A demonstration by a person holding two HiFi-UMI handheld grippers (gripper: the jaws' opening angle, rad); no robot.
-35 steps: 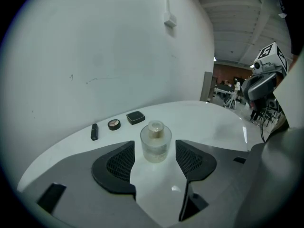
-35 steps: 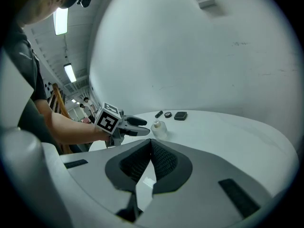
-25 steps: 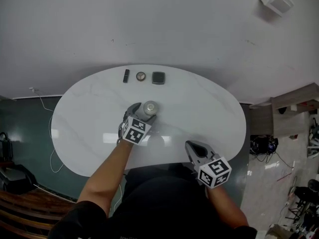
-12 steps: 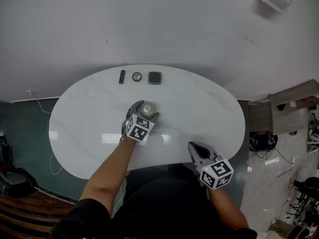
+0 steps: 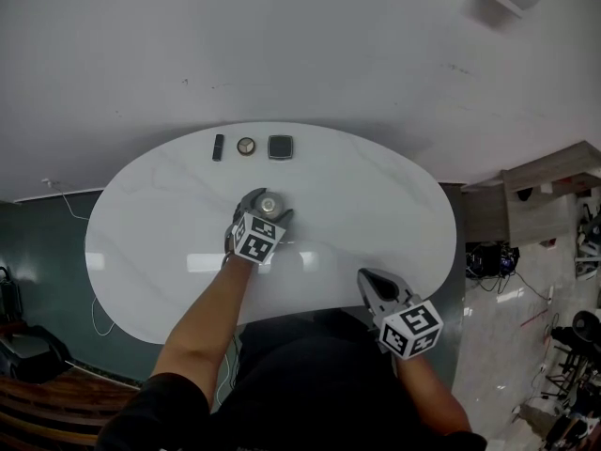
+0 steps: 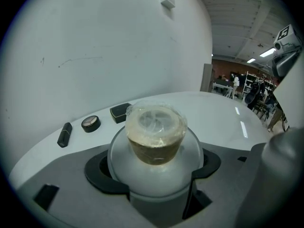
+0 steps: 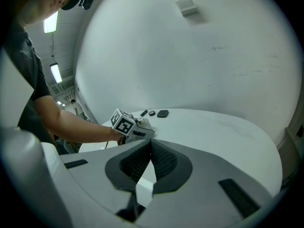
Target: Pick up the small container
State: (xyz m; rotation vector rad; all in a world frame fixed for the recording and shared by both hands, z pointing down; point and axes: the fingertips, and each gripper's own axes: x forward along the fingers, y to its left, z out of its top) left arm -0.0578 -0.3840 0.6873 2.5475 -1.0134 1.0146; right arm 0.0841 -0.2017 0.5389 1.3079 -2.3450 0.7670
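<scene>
White oval table (image 5: pixel 376 191), set against a pale wall. A person stands at its near edge with a claw in each hand.

Left claw (image 5: pixel 267 209): reached out over the middle of the table, forearm stretched across the top. Jaws closed in on the small container (image 5: pixel 270 203), one dark pad pressed to each side of its rounded, frosted lower body. The left gripper view shows the container upright, with a brownish upper part and crinkled clear film over the top. Cannot tell whether its base is on the table or just off it.

Right claw (image 5: pixel 374 282): held at the near edge of the table, well apart from the left one, marker cube toward the person. In the right gripper view the two ribbed pads meet at their tips with nothing between them.

Far edge of the table, in a row and well apart from the container: a small black stick (image 5: pixel 218 147) on the left, a round compact (image 5: pixel 246 146) in the middle, and a square black case (image 5: pixel 280 147) on the right. None touch each other.
</scene>
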